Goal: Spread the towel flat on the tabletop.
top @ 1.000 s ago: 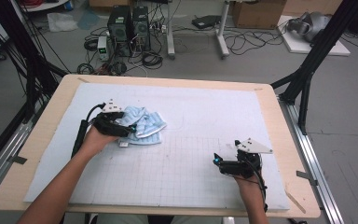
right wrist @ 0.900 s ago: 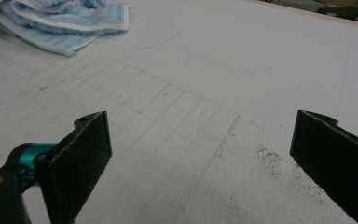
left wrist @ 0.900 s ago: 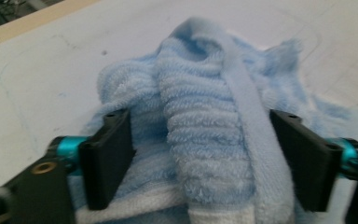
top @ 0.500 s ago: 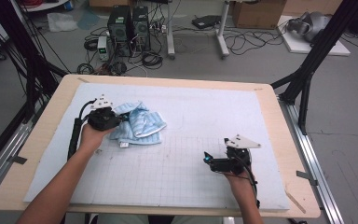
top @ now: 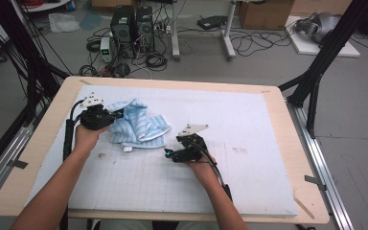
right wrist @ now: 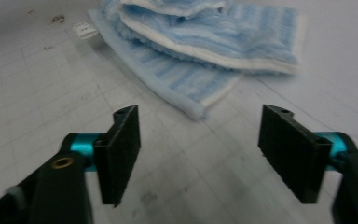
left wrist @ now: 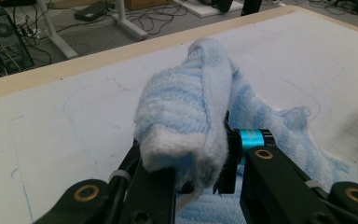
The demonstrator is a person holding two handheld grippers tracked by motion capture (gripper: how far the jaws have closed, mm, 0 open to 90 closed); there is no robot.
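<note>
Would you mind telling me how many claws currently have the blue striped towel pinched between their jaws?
1. The left claw is shut on a bunched fold of the fluffy blue-and-white striped towel at its left end; the right claw is open short of the towel's near corner, with nothing between its jaws.

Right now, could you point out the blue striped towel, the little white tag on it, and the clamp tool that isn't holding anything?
blue striped towel (top: pixel 141 127): high view, on its bunched middle.
white tag (right wrist: pixel 84 29): right gripper view, on the label at the towel's edge.
right gripper (right wrist: pixel 199 156): right gripper view, midway between its open jaws.
</note>
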